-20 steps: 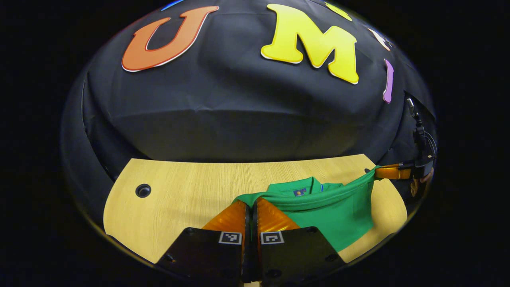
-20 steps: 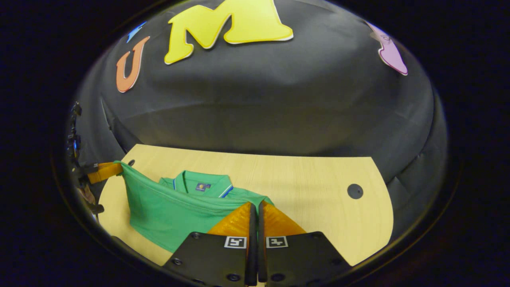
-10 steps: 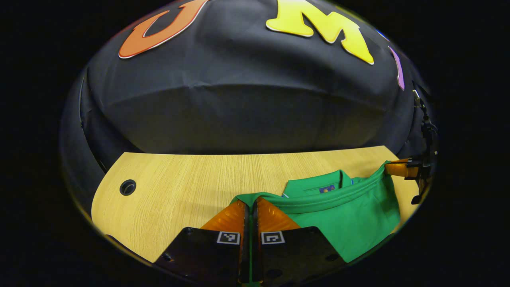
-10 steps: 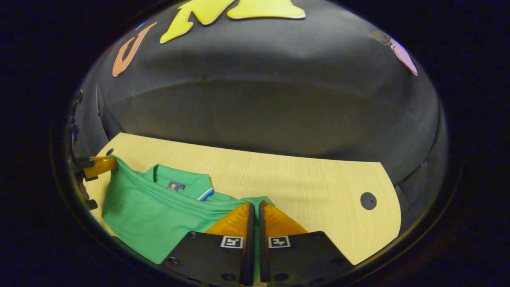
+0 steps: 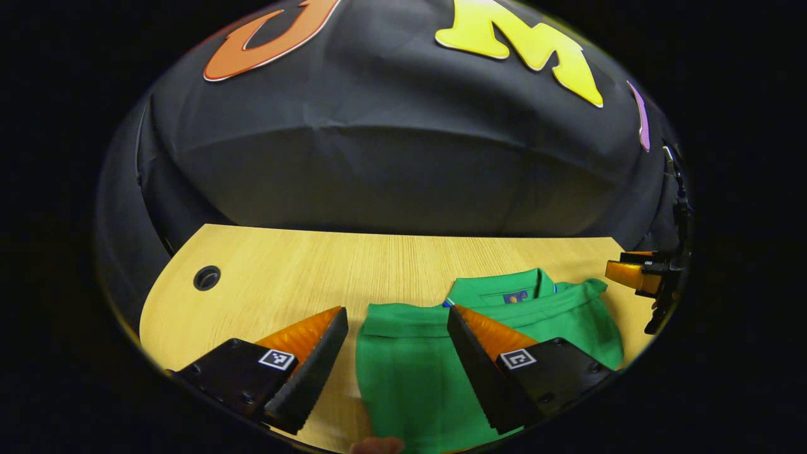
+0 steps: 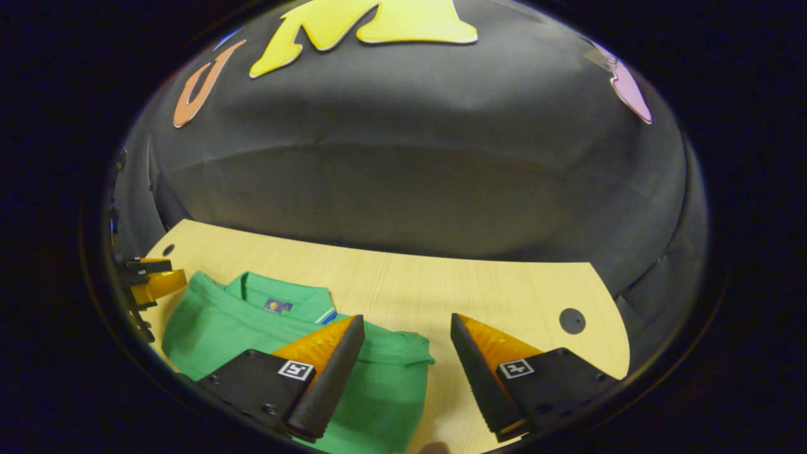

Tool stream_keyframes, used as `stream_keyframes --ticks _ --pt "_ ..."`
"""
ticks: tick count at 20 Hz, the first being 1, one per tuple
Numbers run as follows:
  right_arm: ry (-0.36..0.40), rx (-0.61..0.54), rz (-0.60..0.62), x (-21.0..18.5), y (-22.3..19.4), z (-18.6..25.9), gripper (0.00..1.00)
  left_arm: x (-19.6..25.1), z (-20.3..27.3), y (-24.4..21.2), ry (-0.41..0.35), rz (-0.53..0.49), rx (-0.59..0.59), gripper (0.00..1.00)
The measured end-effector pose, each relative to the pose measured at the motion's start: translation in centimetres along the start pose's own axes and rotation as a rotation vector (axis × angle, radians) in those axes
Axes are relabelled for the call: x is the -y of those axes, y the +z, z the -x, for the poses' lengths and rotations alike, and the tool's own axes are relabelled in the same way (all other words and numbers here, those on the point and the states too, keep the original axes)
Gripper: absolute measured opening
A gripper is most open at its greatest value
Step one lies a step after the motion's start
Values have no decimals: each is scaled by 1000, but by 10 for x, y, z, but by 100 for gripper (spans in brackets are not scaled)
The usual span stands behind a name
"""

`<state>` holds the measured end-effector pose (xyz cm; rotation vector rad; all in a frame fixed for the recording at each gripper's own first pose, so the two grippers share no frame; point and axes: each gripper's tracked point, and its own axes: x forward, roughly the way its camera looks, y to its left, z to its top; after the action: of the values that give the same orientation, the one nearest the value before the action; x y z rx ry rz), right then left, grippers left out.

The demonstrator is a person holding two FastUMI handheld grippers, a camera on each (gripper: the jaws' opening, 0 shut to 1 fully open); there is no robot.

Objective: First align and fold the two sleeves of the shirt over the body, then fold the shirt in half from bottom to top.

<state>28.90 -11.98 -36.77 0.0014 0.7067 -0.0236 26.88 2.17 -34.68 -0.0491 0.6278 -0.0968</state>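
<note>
Half a second ago the hem of the shirt point(image 5: 410, 372) was pinched at both corners and carried toward the collar point(image 5: 501, 291); now both corners have been let go. The left gripper point(image 5: 397, 318) is seen with its fingers spread wide apart over the near left corner of the fold, nothing between them but cloth lying flat below. The right gripper point(image 6: 406, 328) is likewise spread apart, one finger above the shirt's right edge, the other above bare bench point(image 6: 441, 284). In the left gripper view the right gripper is also glimpsed at the far right edge, just clear of the cloth.

The bottom-to-top fold is judged laid down, the hem resting just short of the collar, so the task looks essentially finished; a little smoothing may be wanted where the right corner is slightly bunched.

The shirt is a green knit polo, soft and matte, with a stitched hem band, a ribbed collar edged in white and blue, and a small dark neck label. It lies as a compact rectangle. The bench is pale wood-grain laminate with a rounded edge and a dark round cable hole point(image 5: 207, 277)
</note>
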Motion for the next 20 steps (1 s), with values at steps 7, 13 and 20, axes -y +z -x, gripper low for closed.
stream_keyframes --ticks 7,13,20 --pt "-17 213 -2 -10 63 118 96 12 113 91 14 24 230 100" --pt "-16 392 -42 -23 105 269 95 46 263 160 34 -68 469 98" --pt "-27 550 -21 -64 94 411 92 91 391 159 16 -54 581 97"
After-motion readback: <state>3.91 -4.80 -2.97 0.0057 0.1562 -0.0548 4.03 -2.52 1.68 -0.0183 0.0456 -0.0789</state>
